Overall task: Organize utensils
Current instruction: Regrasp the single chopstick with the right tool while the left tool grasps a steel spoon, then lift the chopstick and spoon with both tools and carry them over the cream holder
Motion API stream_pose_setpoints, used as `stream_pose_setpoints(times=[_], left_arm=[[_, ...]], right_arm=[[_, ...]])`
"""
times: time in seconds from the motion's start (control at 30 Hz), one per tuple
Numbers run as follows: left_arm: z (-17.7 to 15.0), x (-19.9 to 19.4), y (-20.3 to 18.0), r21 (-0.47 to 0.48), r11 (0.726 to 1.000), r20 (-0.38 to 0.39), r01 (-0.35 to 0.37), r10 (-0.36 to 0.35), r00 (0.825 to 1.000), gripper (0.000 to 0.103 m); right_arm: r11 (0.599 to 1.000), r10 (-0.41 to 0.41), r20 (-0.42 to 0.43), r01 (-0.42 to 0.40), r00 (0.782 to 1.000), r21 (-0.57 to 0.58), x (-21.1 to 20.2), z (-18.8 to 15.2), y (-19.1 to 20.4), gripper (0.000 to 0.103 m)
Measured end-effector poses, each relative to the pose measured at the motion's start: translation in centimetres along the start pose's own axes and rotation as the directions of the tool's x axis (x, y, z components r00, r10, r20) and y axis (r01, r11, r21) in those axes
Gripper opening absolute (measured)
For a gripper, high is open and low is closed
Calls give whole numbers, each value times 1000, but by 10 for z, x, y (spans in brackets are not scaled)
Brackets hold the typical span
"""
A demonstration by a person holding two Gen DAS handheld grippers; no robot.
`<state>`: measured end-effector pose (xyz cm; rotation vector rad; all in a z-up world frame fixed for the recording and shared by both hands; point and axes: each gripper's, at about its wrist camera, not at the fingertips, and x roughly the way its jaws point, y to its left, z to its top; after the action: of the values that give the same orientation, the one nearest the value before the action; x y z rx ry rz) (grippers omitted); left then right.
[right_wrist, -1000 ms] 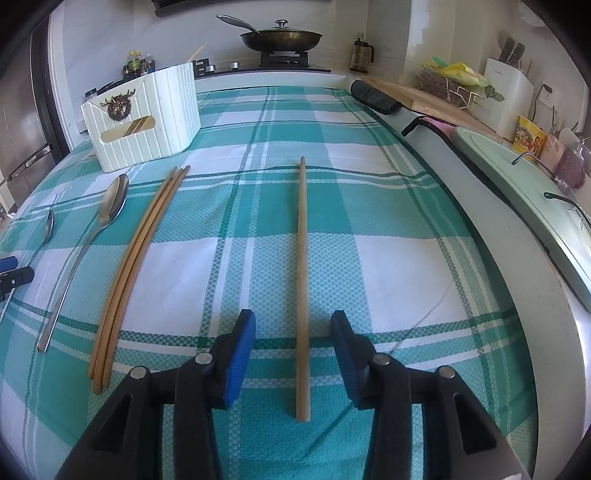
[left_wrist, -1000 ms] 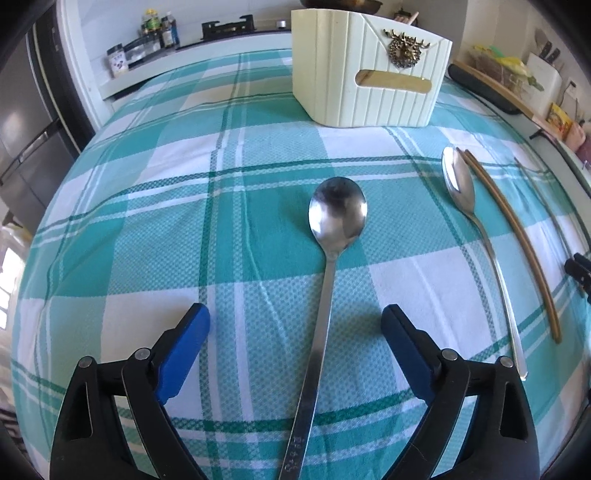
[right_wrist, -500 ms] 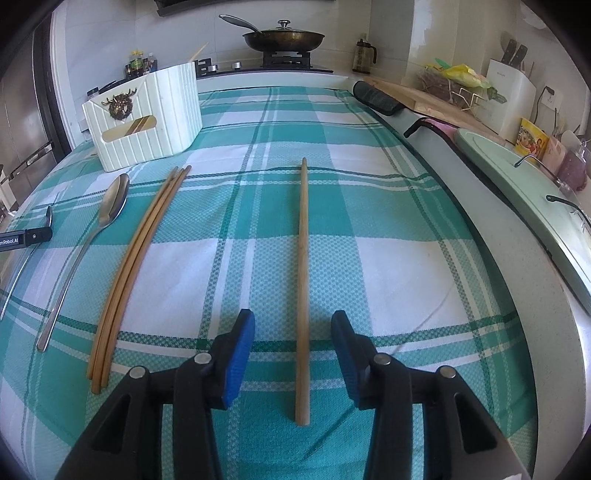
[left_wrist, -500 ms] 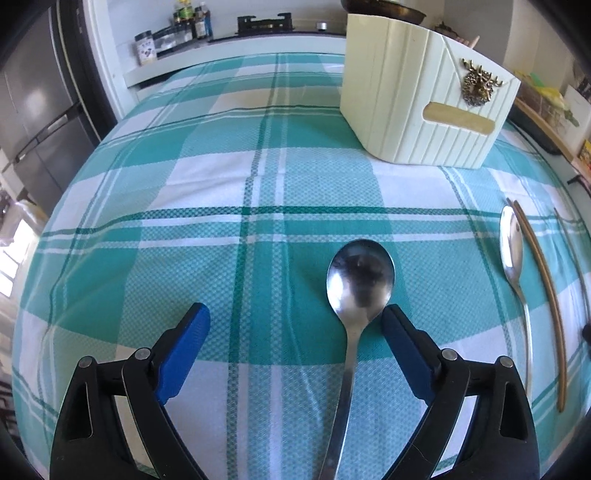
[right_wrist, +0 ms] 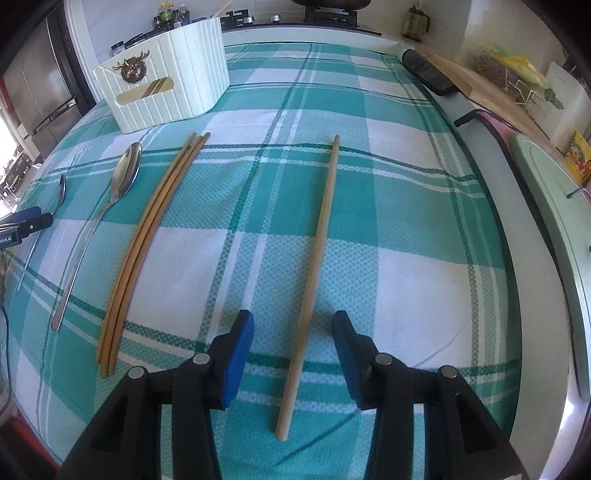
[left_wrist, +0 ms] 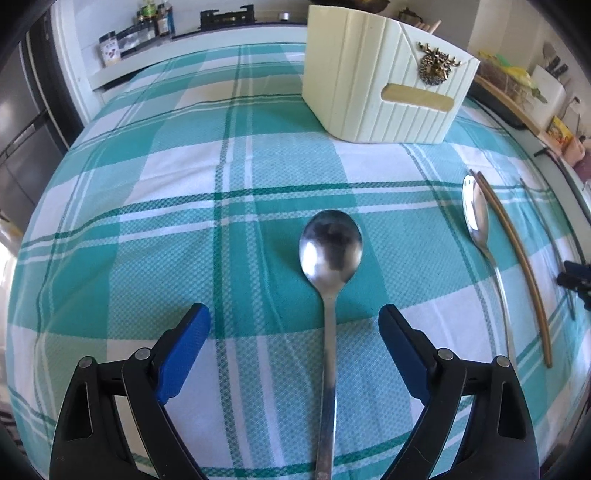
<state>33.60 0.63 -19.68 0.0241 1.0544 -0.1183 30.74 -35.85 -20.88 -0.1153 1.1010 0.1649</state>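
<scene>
A steel spoon (left_wrist: 330, 251) lies on the teal checked tablecloth (left_wrist: 155, 206), bowl pointing at a cream ribbed utensil box (left_wrist: 384, 85). My left gripper (left_wrist: 293, 314) hovers over its handle, which runs between the fingers untouched; the jaws are wide and closing slightly. A single wooden chopstick (right_wrist: 325, 229) lies between the open fingers of my right gripper (right_wrist: 292, 321), pads clear of it. A second spoon (right_wrist: 122, 181) and a bundle of chopsticks (right_wrist: 151, 236) lie side by side between the two grippers. The box (right_wrist: 166, 92) holds some chopsticks.
A counter with a stove and spice jars (left_wrist: 155, 22) runs behind the table. To the right are a pale green lidded appliance (right_wrist: 554, 206), a cutting board (right_wrist: 491, 92) and a black-handled item (right_wrist: 428, 74). The table's right edge runs close beside my right gripper.
My left gripper has moved along the spoon toward the box, which looks larger now. My right gripper has rolled a little, so the single chopstick now slants between its fingers.
</scene>
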Motion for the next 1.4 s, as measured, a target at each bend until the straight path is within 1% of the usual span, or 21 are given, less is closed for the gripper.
stream_pose_setpoints(times=[0.07, 0.13, 0.23, 0.3, 0.33, 0.37, 0.4, 0.43, 0.47, 0.5, 0.53, 0.63, 0.67, 0.73, 0.87, 0.9, 1.03, 1.1, 1.13, 1.2, 1.4], left_arm=[[5, 5, -7, 35, 999, 5, -33, 33, 999, 91], [11, 9, -8, 26, 999, 2, -34, 34, 999, 90], [20, 12, -7, 10, 999, -12, -37, 37, 999, 84], [23, 12, -8, 7, 999, -19, -35, 35, 999, 77], [23, 12, -9, 9, 1000, -20, -28, 28, 999, 71], [24, 11, -11, 13, 1000, -18, -23, 23, 1000, 61], [24, 10, -13, 17, 1000, -10, -24, 25, 1000, 54], [24, 9, -16, 19, 1000, -2, -22, 22, 1000, 35], [26, 9, -17, 19, 1000, -1, -25, 25, 1000, 36], [27, 9, -18, 16, 1000, 1, -24, 24, 1000, 36], [28, 9, -18, 11, 1000, 7, -16, 16, 1000, 36], [29, 1, -11, -16, 1000, 40, 25, -24, 999, 35], [29, -7, -7, -24, 999, 65, 36, -35, 997, 35], [28, -26, -1, -38, 998, 114, 54, -49, 992, 35], [23, -71, 10, -41, 995, 208, 87, -77, 975, 35], [20, -82, 12, -41, 995, 230, 93, -81, 970, 35], [10, -119, 18, -46, 992, 298, 117, -98, 950, 35], [6, -133, 19, -46, 991, 325, 126, -104, 940, 35], [4, -139, 19, -46, 991, 336, 129, -107, 936, 35], [0, -149, 20, -46, 989, 355, 137, -112, 928, 35], [-6, -158, 20, -52, 987, 375, 151, -121, 919, 35]], right_arm=[[1000, -3, 1, 3, 1000, 2, 7, 12, -1, 46], [1000, 5, -1, -5, 1000, 12, 13, 26, -4, 46], [1000, -19, 0, 19, 1000, 14, 24, 49, -9, 46], [999, -18, 15, 17, 1000, 27, 31, 63, -13, 47], [999, -21, 13, 20, 1000, 42, 35, 71, -16, 47], [998, -23, 9, 22, 1000, 55, 39, 78, -18, 46], [998, -25, 16, 24, 1000, 64, 41, 86, -19, 44], [997, -20, 8, 19, 1000, 70, 45, 92, -20, 39], [997, -26, 9, 26, 1000, 75, 48, 98, -20, 22], [996, -32, 13, 30, 999, 83, 50, 103, -21, 12], [994, -25, 8, 24, 1000, 102, 52, 109, -22, 6], [988, 6, 29, -11, 1000, 157, 51, 115, -26, 6], [986, 23, 51, -31, 998, 166, 46, 113, -26, 6], [984, 50, 120, -69, 992, 167, 24, 108, -21, 6], [982, 114, 249, -147, 962, 121, -36, 91, -2, 6], [981, 129, 281, -164, 951, 103, -54, 85, 3, 6], [981, 150, 379, -185, 913, 55, -111, 63, 20, 6], [980, 159, 414, -194, 896, 43, -130, 56, 26, 6], [978, 172, 428, -206, 887, 36, -139, 51, 30, 6], [975, 193, 439, -222, 878, 15, -151, 44, 37, 7], [974, 216, 424, -224, 879, -32, -171, 32, 54, 7]])
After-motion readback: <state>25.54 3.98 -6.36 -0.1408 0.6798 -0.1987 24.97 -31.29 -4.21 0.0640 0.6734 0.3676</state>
